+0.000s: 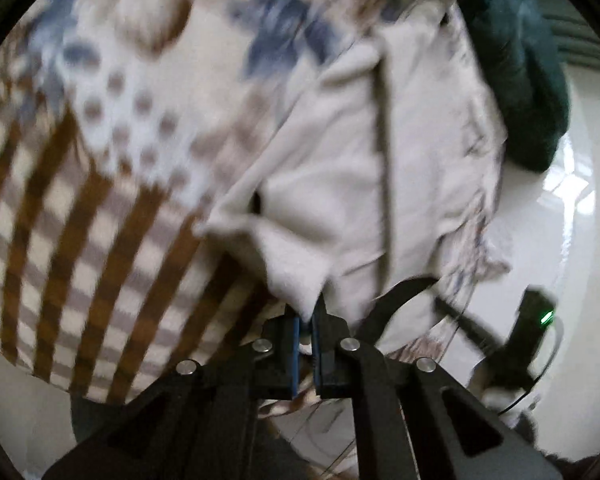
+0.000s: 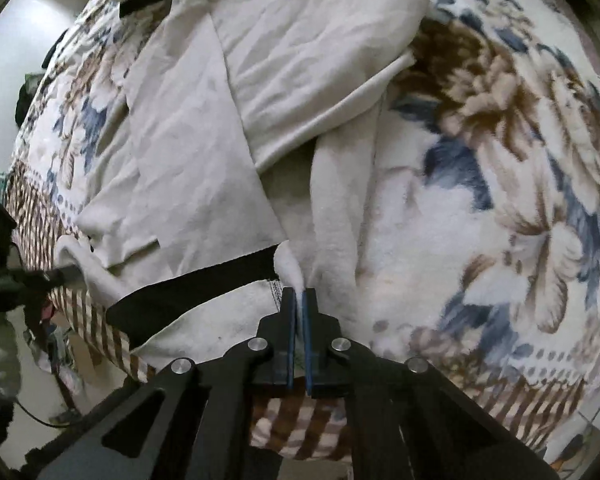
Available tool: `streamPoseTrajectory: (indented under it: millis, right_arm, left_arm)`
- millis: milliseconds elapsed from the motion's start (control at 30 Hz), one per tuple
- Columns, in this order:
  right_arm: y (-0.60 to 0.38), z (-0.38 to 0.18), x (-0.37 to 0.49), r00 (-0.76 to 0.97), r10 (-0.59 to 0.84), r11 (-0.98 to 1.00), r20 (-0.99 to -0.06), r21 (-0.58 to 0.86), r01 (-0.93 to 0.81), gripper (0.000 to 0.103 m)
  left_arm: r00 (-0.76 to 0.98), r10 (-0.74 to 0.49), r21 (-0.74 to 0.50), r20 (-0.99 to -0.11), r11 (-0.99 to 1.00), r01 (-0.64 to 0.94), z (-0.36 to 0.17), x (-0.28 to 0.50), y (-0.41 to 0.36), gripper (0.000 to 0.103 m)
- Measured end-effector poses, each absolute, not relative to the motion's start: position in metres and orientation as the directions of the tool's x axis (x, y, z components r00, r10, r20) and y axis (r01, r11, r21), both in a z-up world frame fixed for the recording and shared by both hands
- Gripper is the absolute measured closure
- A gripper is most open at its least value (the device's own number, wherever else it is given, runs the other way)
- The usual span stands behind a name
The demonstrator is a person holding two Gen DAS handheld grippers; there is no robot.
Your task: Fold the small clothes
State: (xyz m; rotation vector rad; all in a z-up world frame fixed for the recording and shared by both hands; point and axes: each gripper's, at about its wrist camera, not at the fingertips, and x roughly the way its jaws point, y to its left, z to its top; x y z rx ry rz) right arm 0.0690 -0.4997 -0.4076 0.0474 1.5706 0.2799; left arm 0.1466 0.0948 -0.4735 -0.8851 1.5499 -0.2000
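A small cream-white garment [image 2: 204,148] with a black band [image 2: 196,284] lies partly folded on a patterned blanket [image 2: 500,184]. My right gripper [image 2: 299,294] is shut on a cream edge of it, near the black band. My left gripper [image 1: 307,312] is shut on another corner of the same garment [image 1: 340,168], which hangs in folds in front of it. The left gripper also shows at the left edge of the right wrist view [image 2: 66,276], pinching the garment's corner. The black band shows in the left wrist view [image 1: 404,292] too.
The blanket [image 1: 100,160] has blue and brown flowers, dots and brown stripes, and drapes over the bed edge. A dark green cloth [image 1: 528,92] lies at the upper right. A glossy white floor [image 1: 572,240] is to the right. Clutter lies on the floor [image 2: 56,344].
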Motion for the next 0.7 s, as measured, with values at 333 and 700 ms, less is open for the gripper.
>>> streamPoseTrajectory:
  millis: [333,700]
  right_arm:
    - [-0.459,-0.367,0.144,0.205,0.160,0.983,-0.966,0.175,0.060,0.100]
    - [-0.443,-0.424,0.228,0.200,0.186,0.928,-0.962,0.240,0.287,0.071]
  left_arm:
    - [0.257,-0.617,-0.669,-0.743,0.682,-0.297,-0.428,0.249,0.105,0.100]
    - [0.257,-0.618,-0.669,-0.743,0.673,-0.316,-0.476,0.312,0.118,0.062]
